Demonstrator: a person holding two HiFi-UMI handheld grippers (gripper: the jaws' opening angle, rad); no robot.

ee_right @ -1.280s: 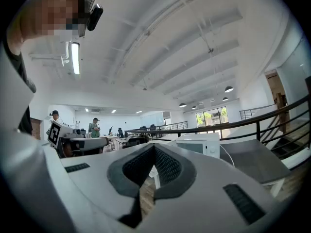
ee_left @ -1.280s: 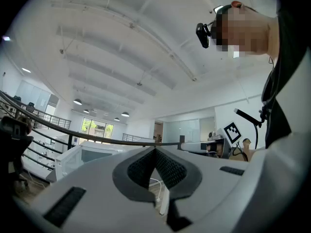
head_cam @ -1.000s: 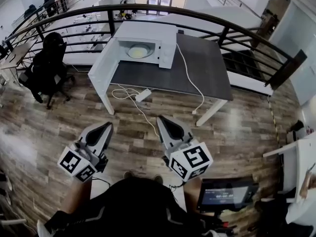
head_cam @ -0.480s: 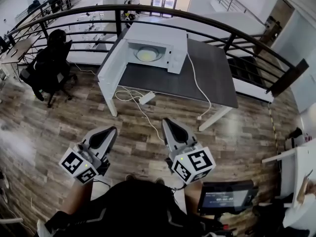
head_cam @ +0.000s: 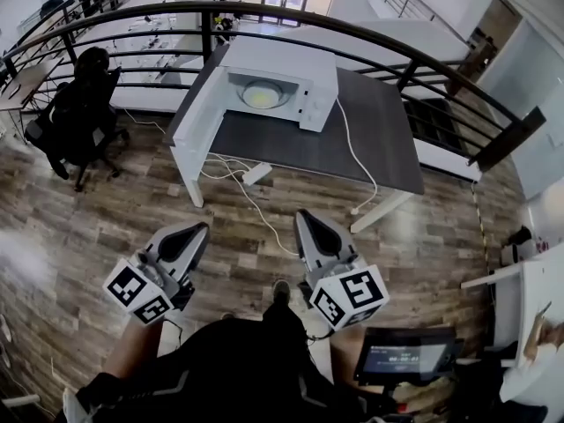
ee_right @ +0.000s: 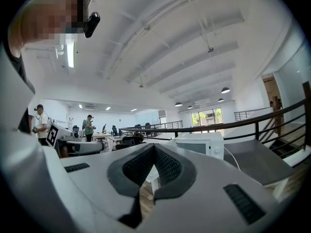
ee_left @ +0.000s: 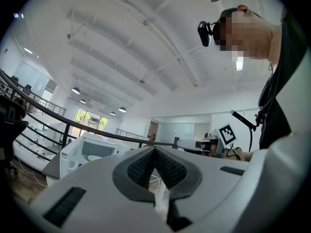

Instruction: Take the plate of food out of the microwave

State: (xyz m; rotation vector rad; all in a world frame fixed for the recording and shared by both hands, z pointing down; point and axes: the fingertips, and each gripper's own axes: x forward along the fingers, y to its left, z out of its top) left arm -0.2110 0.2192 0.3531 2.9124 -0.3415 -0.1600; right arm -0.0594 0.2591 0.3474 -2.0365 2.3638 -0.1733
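The plate of food (head_cam: 262,95) sits inside the open microwave (head_cam: 304,70) at the upper middle of the head view, a pale round dish with a yellowish heap on it, untouched. Compared with the earlier head views, the microwave and the tabletop (head_cam: 374,139) beneath it now look slightly larger and fill more of the upper frame, and a shoe (head_cam: 280,291) has come into sight between the grippers. That reads as the person walking toward the microwave, so the task seems to be at the approach stage, with the reach into the cavity not yet begun. The microwave is a boxy, glossy white shell; the tabletop is a flat, matte dark-grey rectangle on white legs. A thin white cable (head_cam: 354,152) trails across it and off its edge, above a floor (head_cam: 106,227) of streaky wood planks. The left hand-held gripper (head_cam: 196,229) and the right hand-held gripper (head_cam: 304,217) hang low in the frame, well apart from the tabletop. Both are smooth pale-grey plastic with dark ribbed pads pressed together at the tips, holding nothing.
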